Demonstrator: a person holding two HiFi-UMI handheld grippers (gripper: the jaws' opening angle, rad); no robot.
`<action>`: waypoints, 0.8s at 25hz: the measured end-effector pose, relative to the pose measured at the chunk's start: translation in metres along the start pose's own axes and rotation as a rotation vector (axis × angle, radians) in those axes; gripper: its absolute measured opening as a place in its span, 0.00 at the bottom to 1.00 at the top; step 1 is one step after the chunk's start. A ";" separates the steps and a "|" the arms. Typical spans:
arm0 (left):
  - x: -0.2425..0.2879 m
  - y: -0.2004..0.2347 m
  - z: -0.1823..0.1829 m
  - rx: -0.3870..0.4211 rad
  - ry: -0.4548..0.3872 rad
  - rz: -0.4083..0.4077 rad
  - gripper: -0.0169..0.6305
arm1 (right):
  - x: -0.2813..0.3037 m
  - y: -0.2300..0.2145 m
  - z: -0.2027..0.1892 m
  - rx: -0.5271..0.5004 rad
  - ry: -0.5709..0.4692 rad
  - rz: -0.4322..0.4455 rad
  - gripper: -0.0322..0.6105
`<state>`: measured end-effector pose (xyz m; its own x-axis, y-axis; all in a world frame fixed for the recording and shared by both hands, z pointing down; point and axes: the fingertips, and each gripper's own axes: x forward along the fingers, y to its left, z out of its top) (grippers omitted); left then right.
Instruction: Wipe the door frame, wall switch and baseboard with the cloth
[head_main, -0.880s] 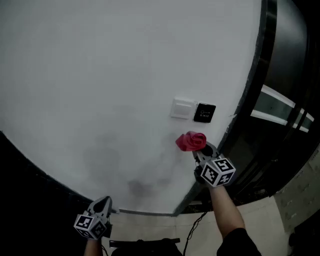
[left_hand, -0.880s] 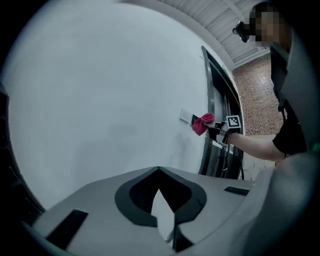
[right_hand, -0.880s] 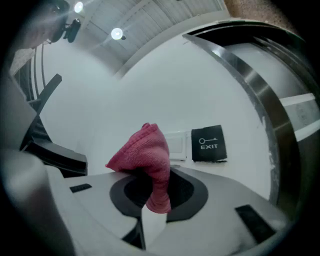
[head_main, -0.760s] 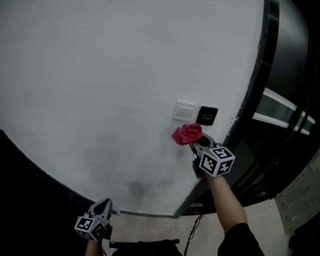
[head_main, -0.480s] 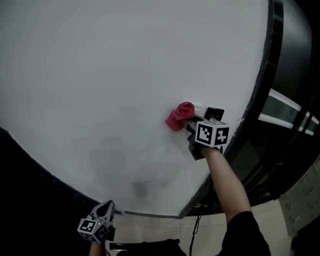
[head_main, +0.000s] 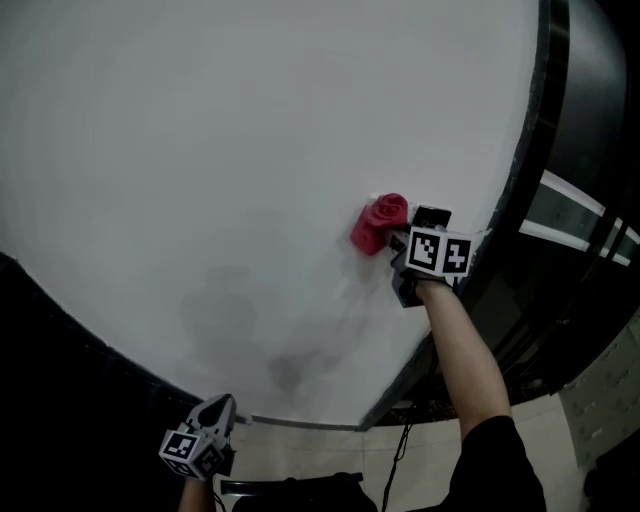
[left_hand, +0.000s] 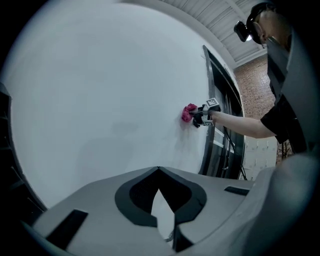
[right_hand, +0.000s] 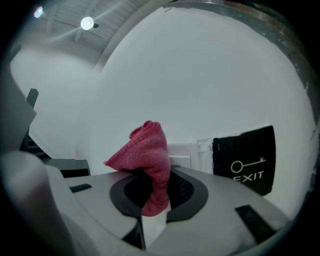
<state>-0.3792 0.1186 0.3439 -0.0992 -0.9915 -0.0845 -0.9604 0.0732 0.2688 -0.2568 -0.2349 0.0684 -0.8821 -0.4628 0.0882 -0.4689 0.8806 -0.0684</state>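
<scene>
My right gripper (head_main: 398, 240) is shut on a bunched red cloth (head_main: 380, 222) and holds it against the white wall. The cloth covers most of the white wall switch in the head view. In the right gripper view the cloth (right_hand: 146, 152) stands up from the closed jaws, with the switch (right_hand: 186, 154) just behind it and a black EXIT plate (right_hand: 245, 160) to its right. The dark door frame (head_main: 530, 150) runs down the right of the wall. My left gripper (head_main: 215, 412) hangs low by the wall's foot, shut and holding nothing.
Glass door panels with pale bands (head_main: 580, 225) lie beyond the frame. A black cable (head_main: 400, 450) trails on the pale tiled floor (head_main: 560, 440) near the frame's foot. A dark area (head_main: 60, 350) borders the wall at lower left.
My right gripper has carried the cloth up the wall from below the switch onto it, then slightly right. The left gripper has barely moved.
</scene>
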 end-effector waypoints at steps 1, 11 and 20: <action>0.003 -0.003 -0.001 0.004 0.002 -0.011 0.01 | -0.002 -0.004 0.000 -0.005 -0.004 -0.007 0.13; 0.017 -0.033 -0.010 0.024 0.024 -0.082 0.01 | -0.026 -0.037 0.001 -0.040 -0.032 -0.047 0.13; 0.027 -0.052 -0.011 0.049 0.009 -0.109 0.01 | -0.046 -0.069 0.003 -0.054 -0.044 -0.074 0.13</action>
<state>-0.3291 0.0872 0.3379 0.0083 -0.9948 -0.1018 -0.9771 -0.0297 0.2109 -0.1839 -0.2743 0.0662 -0.8470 -0.5295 0.0469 -0.5304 0.8477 -0.0093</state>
